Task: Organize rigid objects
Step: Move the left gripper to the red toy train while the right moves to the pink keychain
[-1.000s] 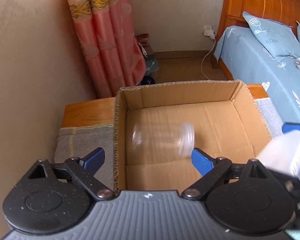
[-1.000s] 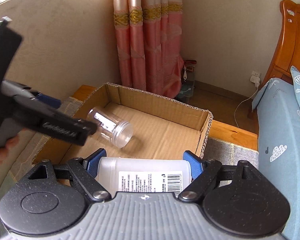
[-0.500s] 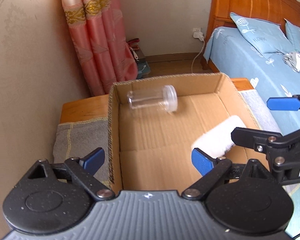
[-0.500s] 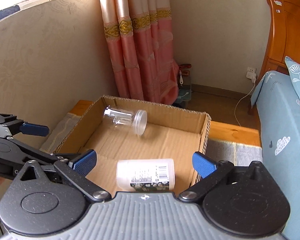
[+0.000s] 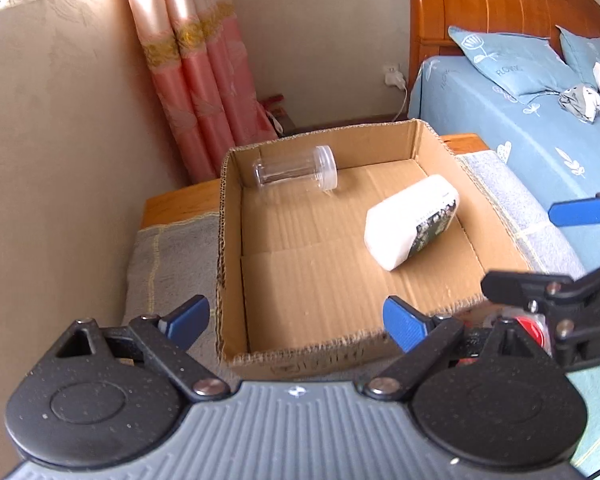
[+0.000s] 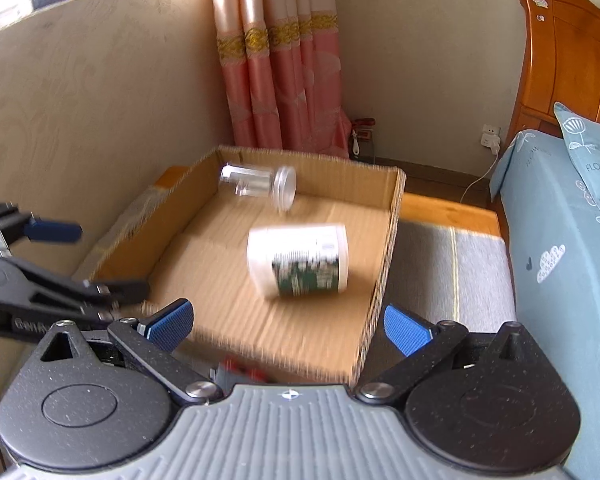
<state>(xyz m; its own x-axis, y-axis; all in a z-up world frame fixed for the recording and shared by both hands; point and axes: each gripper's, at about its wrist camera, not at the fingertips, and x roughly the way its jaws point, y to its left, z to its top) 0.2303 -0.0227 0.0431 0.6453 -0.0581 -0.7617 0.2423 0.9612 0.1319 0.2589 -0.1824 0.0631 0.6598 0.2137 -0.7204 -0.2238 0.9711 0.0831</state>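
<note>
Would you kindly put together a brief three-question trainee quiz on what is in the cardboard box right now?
1. True or false: the clear jar stands upright in the cardboard box.
2. How many containers lie in the box?
3. Which sits nearer the box's far wall: (a) the clear jar, (b) the white bottle?

Key: 1. False, it lies on its side. 2. Two. 3. (a).

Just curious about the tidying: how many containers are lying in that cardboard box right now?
2. A clear jar lies on its side near the far wall; a white bottle lies nearer, toward the bed side. Nothing else shows inside the box.
</note>
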